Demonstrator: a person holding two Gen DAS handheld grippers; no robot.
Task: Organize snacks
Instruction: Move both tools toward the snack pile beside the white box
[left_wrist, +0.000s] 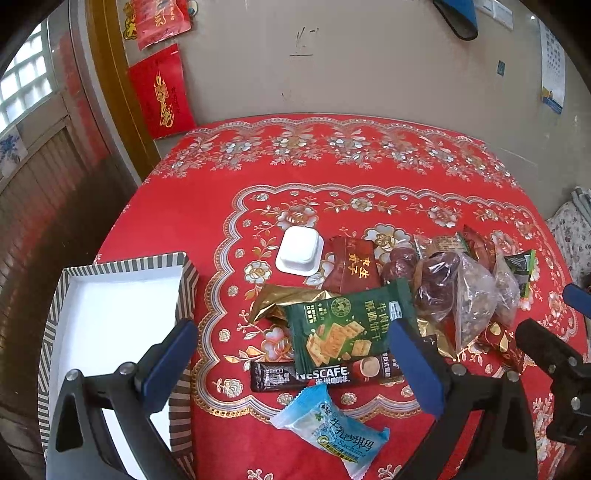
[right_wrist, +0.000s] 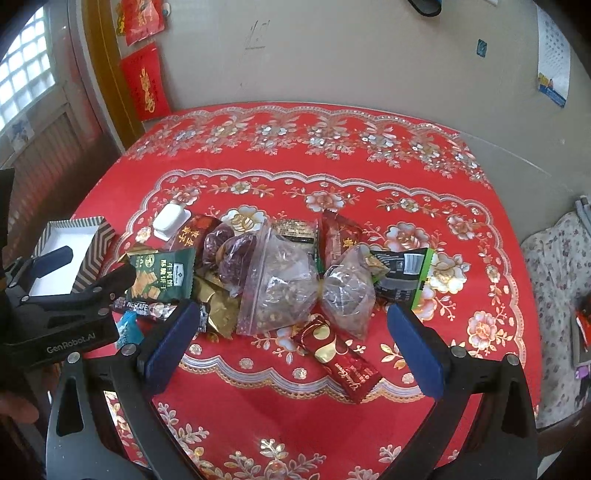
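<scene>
A pile of snacks lies on the red tablecloth. My left gripper (left_wrist: 291, 365) is open and empty above a green cracker packet (left_wrist: 347, 325), a Nescafe stick (left_wrist: 325, 374) and a light blue packet (left_wrist: 332, 432). A striped box (left_wrist: 110, 332) with a white inside sits to its left. My right gripper (right_wrist: 295, 339) is open and empty above clear bags of nuts (right_wrist: 280, 291) and a red chocolate bar (right_wrist: 340, 362). The left gripper (right_wrist: 74, 280) also shows at the left of the right wrist view.
A white tub (left_wrist: 299, 251), a brown-red packet (left_wrist: 354, 269), bagged dates (left_wrist: 432, 284) and a black-green packet (right_wrist: 402, 273) lie in the pile. The table (left_wrist: 332, 177) stands against a wall; its left edge drops to a wooden floor. A cushioned seat (right_wrist: 554, 295) is at right.
</scene>
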